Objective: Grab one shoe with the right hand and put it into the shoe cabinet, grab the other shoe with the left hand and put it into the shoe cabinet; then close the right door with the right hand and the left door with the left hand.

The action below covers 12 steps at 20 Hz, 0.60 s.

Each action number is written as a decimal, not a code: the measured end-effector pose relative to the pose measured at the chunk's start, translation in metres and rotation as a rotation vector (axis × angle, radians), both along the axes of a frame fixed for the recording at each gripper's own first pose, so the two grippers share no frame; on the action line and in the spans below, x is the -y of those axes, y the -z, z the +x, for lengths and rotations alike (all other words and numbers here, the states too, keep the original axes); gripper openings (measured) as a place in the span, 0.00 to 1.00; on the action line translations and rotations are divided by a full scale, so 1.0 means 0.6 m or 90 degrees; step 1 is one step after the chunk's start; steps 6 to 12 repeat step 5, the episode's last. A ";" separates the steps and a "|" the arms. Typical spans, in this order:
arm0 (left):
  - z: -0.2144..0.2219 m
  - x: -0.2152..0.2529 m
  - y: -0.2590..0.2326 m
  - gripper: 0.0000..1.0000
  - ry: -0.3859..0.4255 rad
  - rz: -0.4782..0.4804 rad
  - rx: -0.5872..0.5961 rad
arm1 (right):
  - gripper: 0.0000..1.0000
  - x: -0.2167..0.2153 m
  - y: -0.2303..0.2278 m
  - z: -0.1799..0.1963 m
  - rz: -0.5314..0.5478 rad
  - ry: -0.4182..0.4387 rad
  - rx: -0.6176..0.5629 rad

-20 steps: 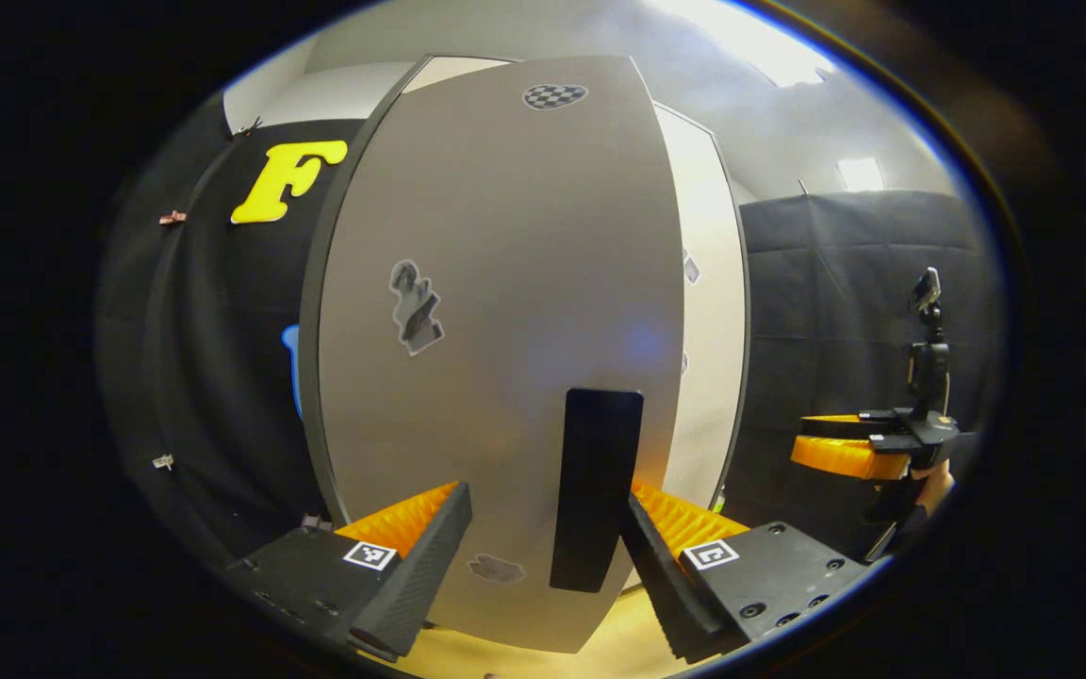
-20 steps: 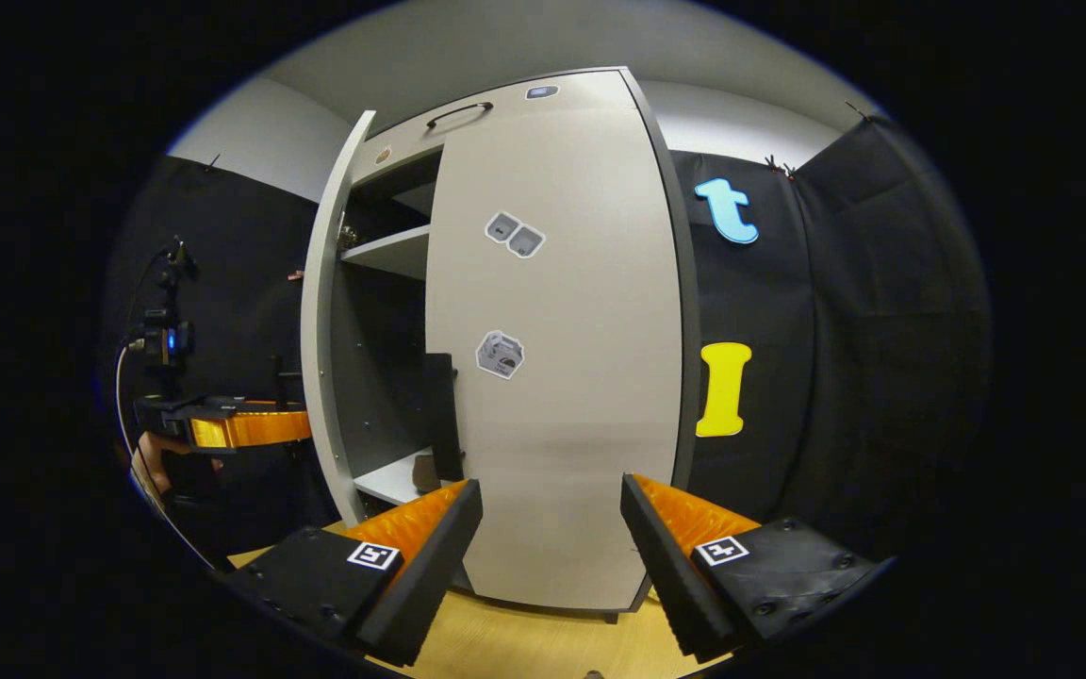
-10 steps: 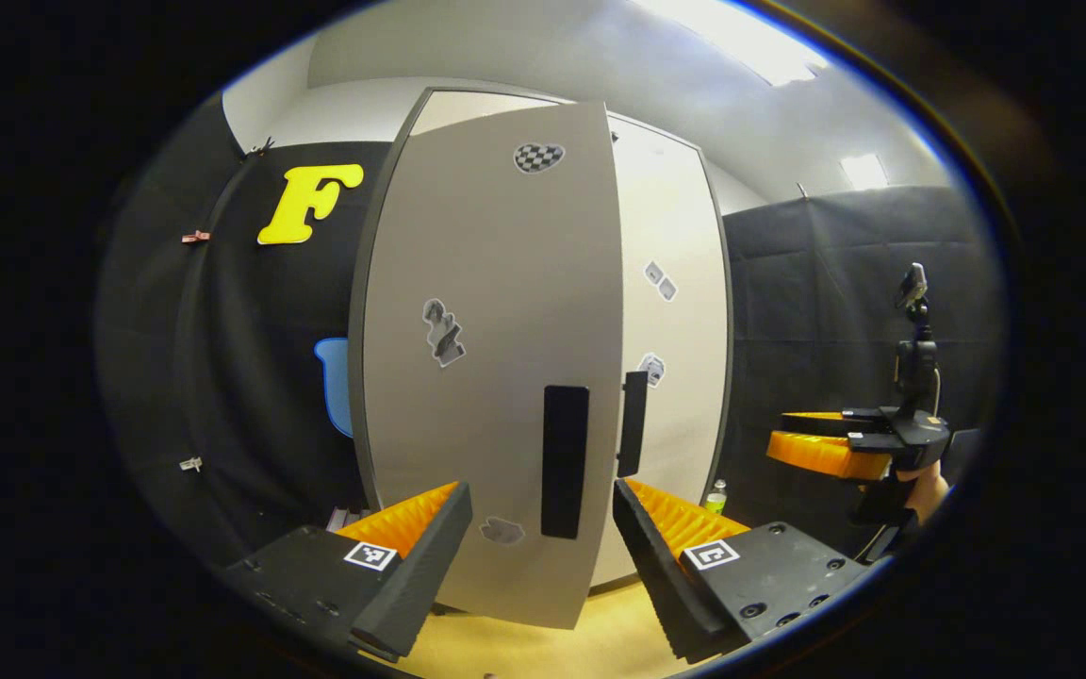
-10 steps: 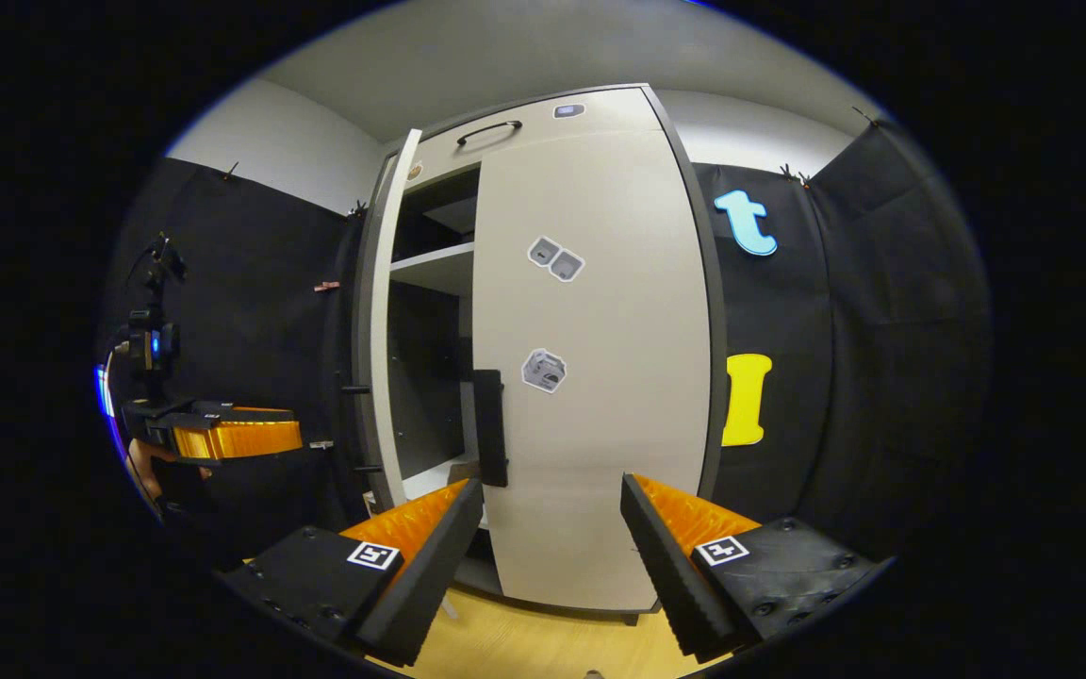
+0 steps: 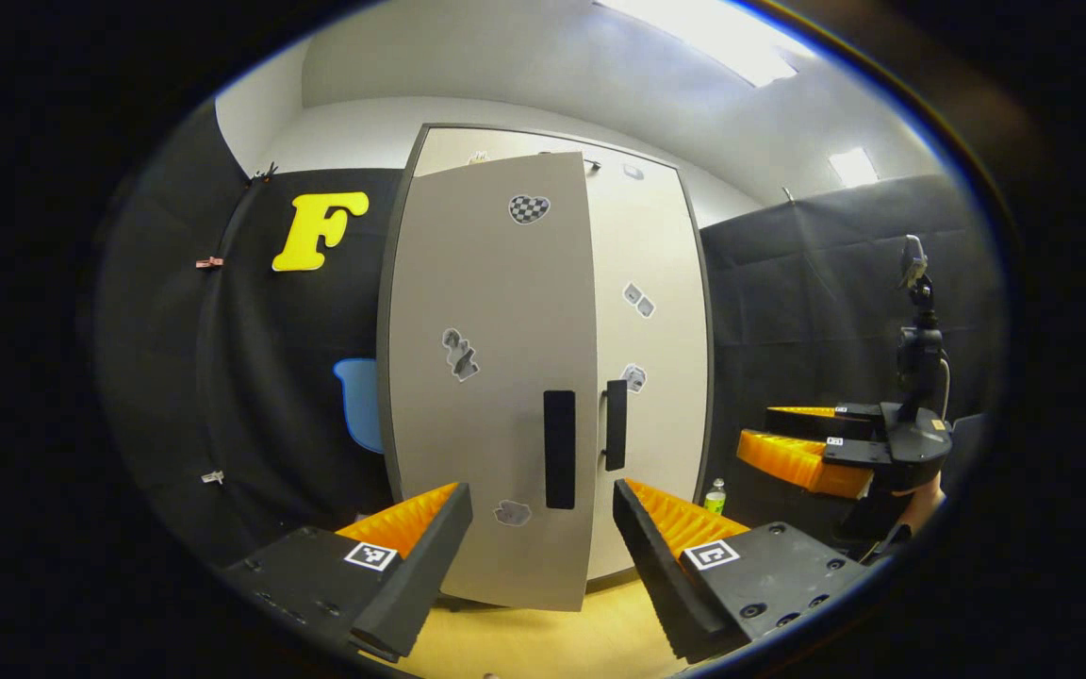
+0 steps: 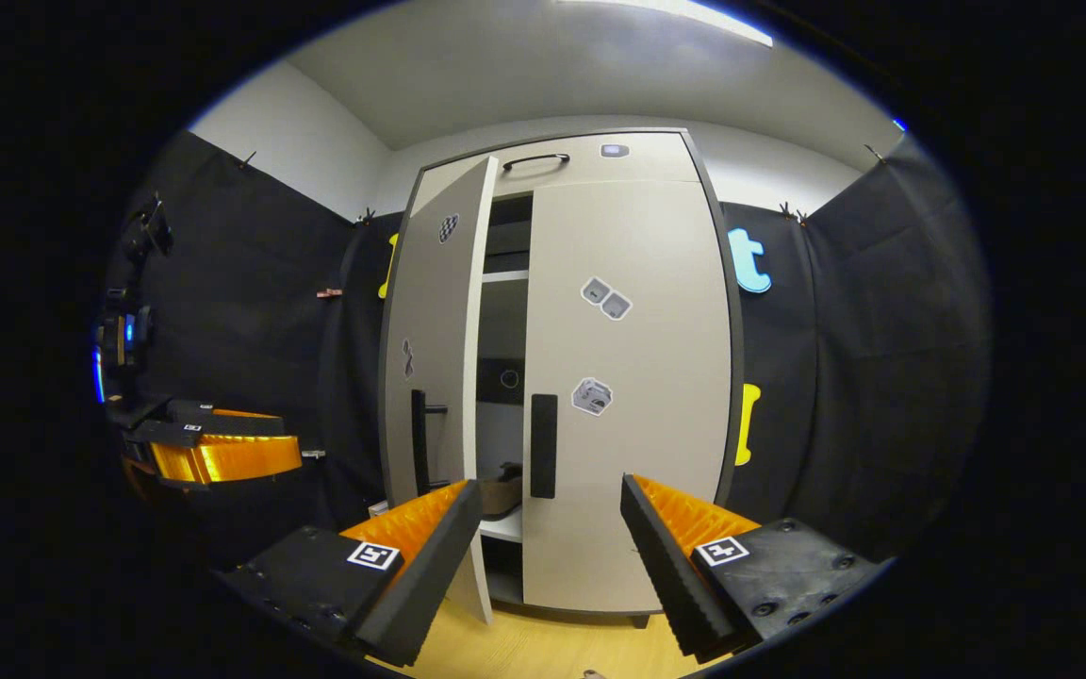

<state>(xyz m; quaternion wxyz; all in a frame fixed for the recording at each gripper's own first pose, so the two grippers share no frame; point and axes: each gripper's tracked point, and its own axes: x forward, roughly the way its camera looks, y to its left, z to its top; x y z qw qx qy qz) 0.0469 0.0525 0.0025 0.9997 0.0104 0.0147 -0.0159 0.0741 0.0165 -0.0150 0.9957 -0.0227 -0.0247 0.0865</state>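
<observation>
Two doors on the shoe cabinet tell me where I am: the right door sits flush and looks closed, while the left door stands ajar with a gap down the middle showing shelves. Through that gap, on a lower shelf, I make out a dark, low shape that I take to be a shoe, though the door edges hide most of it and I cannot tell whether both shoes are in there. In my judgement the shoes are put away and the right door is done, so what is left is pushing the left door home. From the left gripper view the left door faces me nearly square, its dark handle just beside the right door's handle, so little swing is left. My left gripper has its jaws spread wide with nothing between them, and I see no contact with the door panel. My right gripper is likewise spread wide and empty, held back from the cabinet front. Each one also appears off to the side in the other's view, apart from the cabinet, above the wooden floor.
</observation>
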 end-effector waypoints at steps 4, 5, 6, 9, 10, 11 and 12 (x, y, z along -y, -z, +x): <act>-0.017 -0.010 0.006 0.95 0.010 0.001 -0.005 | 0.98 -0.005 -0.004 -0.021 0.013 0.028 0.009; -0.022 -0.015 0.007 0.95 0.010 0.002 -0.006 | 0.98 -0.004 -0.005 -0.027 0.015 0.034 0.010; -0.022 -0.015 0.007 0.95 0.010 0.002 -0.006 | 0.98 -0.004 -0.005 -0.027 0.015 0.034 0.010; -0.022 -0.015 0.007 0.95 0.010 0.002 -0.006 | 0.98 -0.004 -0.005 -0.027 0.015 0.034 0.010; -0.022 -0.015 0.007 0.95 0.010 0.002 -0.006 | 0.98 -0.004 -0.005 -0.027 0.015 0.034 0.010; -0.022 -0.015 0.007 0.95 0.010 0.002 -0.006 | 0.98 -0.004 -0.005 -0.027 0.015 0.034 0.010; -0.022 -0.015 0.007 0.95 0.010 0.002 -0.006 | 0.98 -0.004 -0.005 -0.027 0.015 0.034 0.010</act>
